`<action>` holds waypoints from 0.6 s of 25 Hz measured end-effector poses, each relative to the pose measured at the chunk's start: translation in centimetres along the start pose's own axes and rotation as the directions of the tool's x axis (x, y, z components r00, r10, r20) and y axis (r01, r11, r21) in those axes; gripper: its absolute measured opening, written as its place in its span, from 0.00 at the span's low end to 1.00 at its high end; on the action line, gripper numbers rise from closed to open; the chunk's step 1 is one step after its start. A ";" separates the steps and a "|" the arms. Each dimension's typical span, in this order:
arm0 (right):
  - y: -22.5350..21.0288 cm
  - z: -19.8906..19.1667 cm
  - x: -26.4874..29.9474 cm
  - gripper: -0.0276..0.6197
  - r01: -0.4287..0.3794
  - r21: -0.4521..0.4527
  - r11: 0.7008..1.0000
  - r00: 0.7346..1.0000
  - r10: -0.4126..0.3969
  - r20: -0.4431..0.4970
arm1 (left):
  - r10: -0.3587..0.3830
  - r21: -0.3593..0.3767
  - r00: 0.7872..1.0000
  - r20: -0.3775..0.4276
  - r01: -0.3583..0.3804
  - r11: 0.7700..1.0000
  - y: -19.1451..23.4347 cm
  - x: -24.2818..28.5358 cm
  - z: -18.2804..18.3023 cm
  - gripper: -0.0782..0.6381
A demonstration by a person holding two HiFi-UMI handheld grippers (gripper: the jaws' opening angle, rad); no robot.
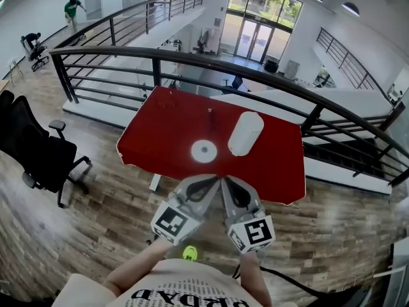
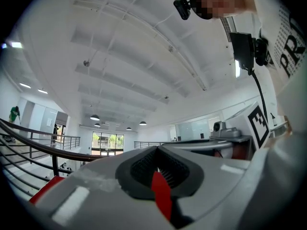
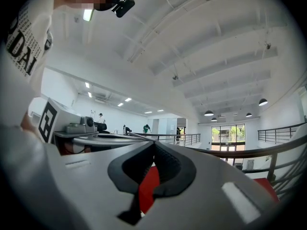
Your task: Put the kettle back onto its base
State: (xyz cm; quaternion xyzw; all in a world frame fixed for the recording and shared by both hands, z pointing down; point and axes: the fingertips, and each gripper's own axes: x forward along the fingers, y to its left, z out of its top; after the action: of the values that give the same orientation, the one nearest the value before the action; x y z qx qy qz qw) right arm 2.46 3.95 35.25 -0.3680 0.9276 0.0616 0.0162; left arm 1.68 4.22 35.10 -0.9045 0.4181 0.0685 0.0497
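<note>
In the head view a white kettle (image 1: 246, 133) rests on the red table (image 1: 160, 139), right of centre. Its round white base (image 1: 204, 150) with a grey middle lies just to its left, apart from it. Both grippers are held side by side over the table's near edge, short of the base. My left gripper (image 1: 213, 180) is shut with nothing in it, and its tips meet in the left gripper view (image 2: 156, 153). My right gripper (image 1: 225, 182) is shut and empty too, as the right gripper view shows (image 3: 153, 146). Neither gripper touches the kettle or the base.
A black curved railing (image 1: 192, 59) runs behind the table over a drop to a lower floor. A black office chair (image 1: 38, 149) stands on the wooden floor at the left. A small dark peg (image 1: 209, 111) stands on the table behind the base.
</note>
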 end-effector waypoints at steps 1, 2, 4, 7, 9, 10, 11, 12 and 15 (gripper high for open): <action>-0.5 -0.3 0.0 0.05 -0.005 -0.001 1.000 1.000 0.005 -0.001 | 0.007 -0.003 1.000 0.000 -0.007 1.000 0.0 0.4 -0.4 0.10; -0.9 -0.7 0.1 0.05 -0.009 -0.003 1.000 1.000 0.009 -0.004 | 0.011 -0.003 1.000 -0.005 -0.011 1.000 0.0 0.8 -0.8 0.10; -1.6 -1.2 0.3 0.05 -0.017 -0.005 1.000 1.000 0.017 -0.010 | 0.017 0.004 1.000 -0.014 -0.017 1.000 0.2 1.4 -1.5 0.10; -2.2 -1.4 0.7 0.05 -0.030 -0.002 1.000 1.000 0.030 -0.008 | 0.036 -0.005 0.999 -0.002 -0.036 0.999 0.6 2.0 -1.5 0.10; -2.5 -1.4 1.0 0.05 -0.034 0.000 0.999 0.999 0.034 -0.009 | 0.040 0.000 0.999 -0.004 -0.040 0.999 0.9 2.4 -1.6 0.10; -2.7 -1.5 1.0 0.05 -0.036 0.002 0.999 0.999 0.036 -0.010 | 0.039 0.005 0.999 -0.008 -0.039 0.999 0.9 2.5 -1.8 0.10; -2.7 -1.6 1.0 0.05 -0.040 0.004 0.999 0.999 0.040 -0.010 | 0.036 0.010 0.999 -0.015 -0.035 0.999 0.9 2.6 -2.0 0.10; -2.8 -1.7 1.0 0.05 -0.043 0.008 0.999 0.999 0.043 -0.008 | 0.033 0.014 0.999 -0.022 -0.033 0.999 0.9 2.6 -2.1 0.10; -3.0 -2.1 1.1 0.05 -0.046 0.017 0.999 0.999 0.046 -0.005 | 0.036 0.002 0.999 -0.026 -0.036 0.999 1.0 2.9 -2.4 0.10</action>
State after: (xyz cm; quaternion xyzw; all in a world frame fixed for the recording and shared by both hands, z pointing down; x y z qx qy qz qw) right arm 3.75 0.74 36.96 -0.3467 0.9364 0.0530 0.0153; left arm 3.00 1.05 36.91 -0.8976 0.4350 0.0572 0.0435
